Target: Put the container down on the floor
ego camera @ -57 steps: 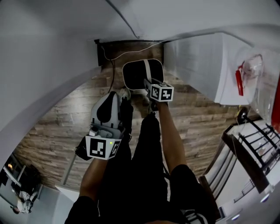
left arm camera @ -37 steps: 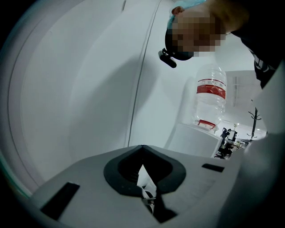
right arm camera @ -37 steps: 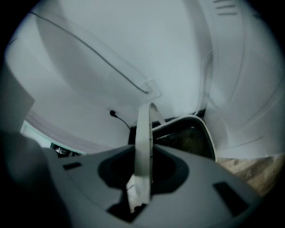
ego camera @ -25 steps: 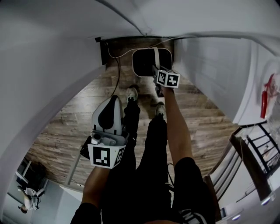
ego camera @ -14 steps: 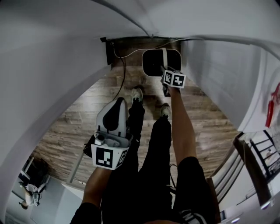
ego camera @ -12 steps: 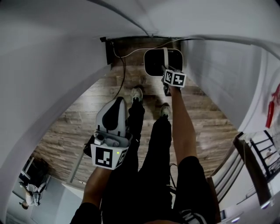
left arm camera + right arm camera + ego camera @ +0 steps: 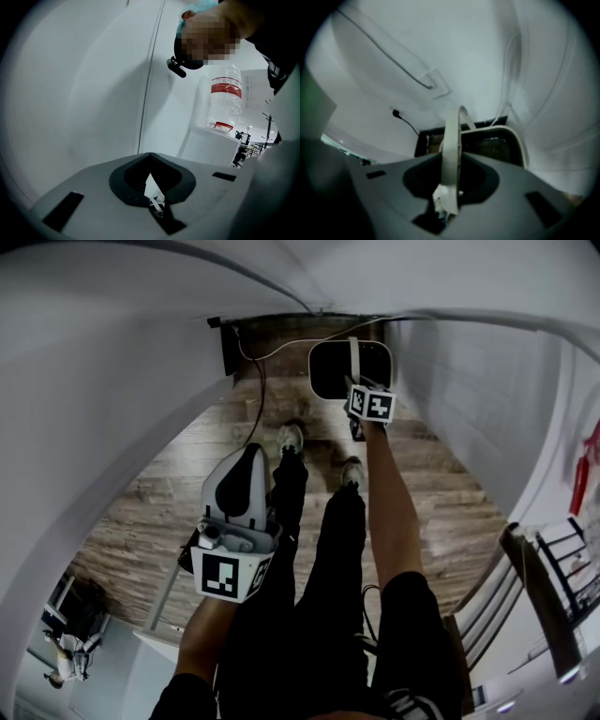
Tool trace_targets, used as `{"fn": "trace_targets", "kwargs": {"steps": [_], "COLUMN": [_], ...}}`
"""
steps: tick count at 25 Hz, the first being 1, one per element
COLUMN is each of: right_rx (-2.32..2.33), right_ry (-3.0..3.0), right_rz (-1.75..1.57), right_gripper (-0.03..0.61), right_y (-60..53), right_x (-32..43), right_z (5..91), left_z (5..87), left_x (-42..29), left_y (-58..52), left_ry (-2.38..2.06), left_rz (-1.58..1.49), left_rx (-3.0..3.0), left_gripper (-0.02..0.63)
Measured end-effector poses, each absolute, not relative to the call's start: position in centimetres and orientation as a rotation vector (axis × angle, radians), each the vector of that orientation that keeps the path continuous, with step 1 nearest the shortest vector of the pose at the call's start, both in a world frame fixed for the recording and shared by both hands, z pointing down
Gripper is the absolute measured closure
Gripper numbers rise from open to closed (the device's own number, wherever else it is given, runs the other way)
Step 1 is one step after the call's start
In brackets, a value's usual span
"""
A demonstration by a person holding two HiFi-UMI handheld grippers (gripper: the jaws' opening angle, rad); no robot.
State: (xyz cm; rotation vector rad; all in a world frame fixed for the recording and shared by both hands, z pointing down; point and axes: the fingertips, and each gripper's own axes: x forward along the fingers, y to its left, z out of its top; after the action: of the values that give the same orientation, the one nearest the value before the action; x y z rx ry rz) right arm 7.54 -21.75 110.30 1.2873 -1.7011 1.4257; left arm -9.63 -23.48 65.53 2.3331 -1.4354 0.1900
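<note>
below, one container, its handle clamped in the right gripper; left gripper closed

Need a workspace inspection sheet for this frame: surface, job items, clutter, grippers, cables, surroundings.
Surface: wood-plank floor.
Job's things: dark container with a pale rim, held by its handle close to the wall; floor contact cannot be told.
Clutter: water bottle on a white ledge.
Grippers: right gripper shut on the handle; left gripper shut, empty.
Cables: dark cable runs from the wall down to the floor.
Surroundings: white walls; dark-framed chairs at right.
</note>
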Motion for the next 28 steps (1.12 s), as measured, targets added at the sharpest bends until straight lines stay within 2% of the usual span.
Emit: {"fn": "trace_targets", "kwargs": {"steps": [4, 8, 14, 20, 25, 28], "right_rx": [1.278, 1.268, 1.266, 1.294, 1.377, 1.422], "right_ry": [-1.648, -1.653, -1.644, -1.685, -1.745, -1.779], "right_rz": [1.398, 1.412, 1.389, 1.375, 1.386, 1.349], "right_gripper": [0.468, 0.394, 0.371, 0.368, 0.370, 0.411], "right_y": [-20.6, -20.3, -20.2, -20.2, -20.1, -19.4], "right_x": [7.6, 7.8, 8.5, 8.9, 9.4, 9.4], "right_z": [110.6, 110.4, 109.3, 105.3, 98.4, 92.8], "left_z": [64.9, 64.7, 64.0, 61.6, 58.0, 55.1], "left_x": [-9.5, -9.1, -9.2, -9.1, -9.2, -9.7], "left_y": [-23.1, -22.1, -20.7, -19.5, -18.4, -17.5], "left_ry": [-1.449, -1.449, -1.481, -1.513, -1.573, -1.607], "left_rz": [0.199, 0.206, 0.182, 0.131, 0.080, 0.066], "left_rx": [2.348, 2.341, 2.327, 2.318, 2.296, 2.287], "left_gripper": [0.586, 0.586, 0.586, 0.586, 0.586, 0.586]}}
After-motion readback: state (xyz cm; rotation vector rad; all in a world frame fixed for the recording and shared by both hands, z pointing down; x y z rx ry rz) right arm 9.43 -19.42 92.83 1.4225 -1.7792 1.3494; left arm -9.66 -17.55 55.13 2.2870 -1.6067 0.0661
